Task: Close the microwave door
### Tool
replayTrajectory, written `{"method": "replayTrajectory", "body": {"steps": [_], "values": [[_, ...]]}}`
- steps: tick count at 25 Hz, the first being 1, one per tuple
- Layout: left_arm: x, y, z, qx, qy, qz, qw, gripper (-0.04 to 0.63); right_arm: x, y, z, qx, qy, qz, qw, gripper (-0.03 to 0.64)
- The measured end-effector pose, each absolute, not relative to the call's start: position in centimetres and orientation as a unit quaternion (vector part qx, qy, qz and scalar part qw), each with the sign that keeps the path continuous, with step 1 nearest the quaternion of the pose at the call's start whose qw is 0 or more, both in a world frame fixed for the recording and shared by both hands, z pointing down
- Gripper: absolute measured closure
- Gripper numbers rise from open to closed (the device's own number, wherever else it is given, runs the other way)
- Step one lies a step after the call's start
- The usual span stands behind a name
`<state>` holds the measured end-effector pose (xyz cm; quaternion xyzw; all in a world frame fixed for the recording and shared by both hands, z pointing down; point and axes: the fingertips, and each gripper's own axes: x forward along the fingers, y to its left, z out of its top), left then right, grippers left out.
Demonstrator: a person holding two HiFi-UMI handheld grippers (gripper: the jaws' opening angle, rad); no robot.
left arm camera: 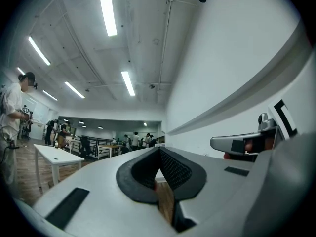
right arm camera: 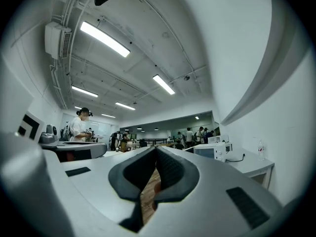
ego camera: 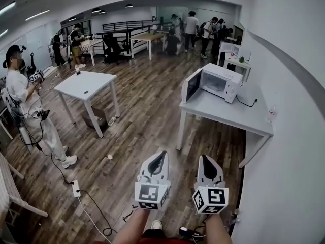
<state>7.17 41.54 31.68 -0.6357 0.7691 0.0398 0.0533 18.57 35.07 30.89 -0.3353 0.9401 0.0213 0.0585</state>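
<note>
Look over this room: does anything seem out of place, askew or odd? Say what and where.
The microwave on the white table, right of centre in the head view, has its door swung wide open; nothing else stands out.

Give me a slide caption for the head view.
Left gripper and right gripper, both shut, face the open microwave on its table.

Microwave (ego camera: pixel 217 81) on table (ego camera: pixel 228 115) against right wall (ego camera: pixel 297 75), door (ego camera: pixel 192 86) swung out leftward, second table (ego camera: pixel 86 84) well left, person (ego camera: pixel 25 100) far left, left gripper (ego camera: pixel 158 156) beside right gripper (ego camera: pixel 207 159) nearest.
</note>
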Motion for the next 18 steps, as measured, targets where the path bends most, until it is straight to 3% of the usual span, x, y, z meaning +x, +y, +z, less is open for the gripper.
{"method": "replayTrajectory", "body": {"steps": [18], "values": [[-2.7, 35.3, 32.5, -0.655, 0.752, 0.044, 0.048, 0.569, 8.7, 29.0, 31.4, -0.356, 0.933, 0.024, 0.052, 0.589]]}}
